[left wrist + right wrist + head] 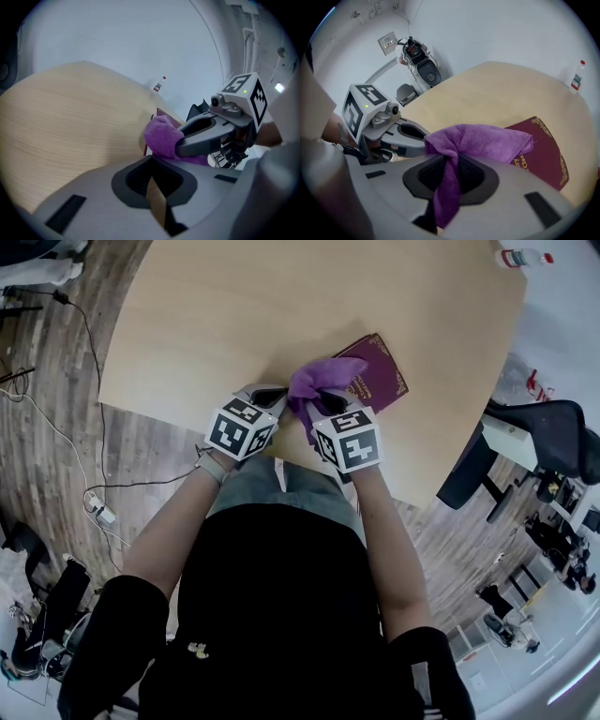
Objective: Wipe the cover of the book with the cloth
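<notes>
R gripper (pixel 450 165) is clamping cloth (pixel 485 139) at book (pixel 544 151) edge, L gripper (pixel 153 182) idling narrow, empty; wipe prob. starting, next needing cloth pressed flat across cover.

Black top (pixel 281 615), white-striped right sleeve (pixel 427 681)

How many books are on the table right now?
1: the dark red book on the table, partly hidden by the purple cloth clamped in the right gripper. No second book shows.
</notes>
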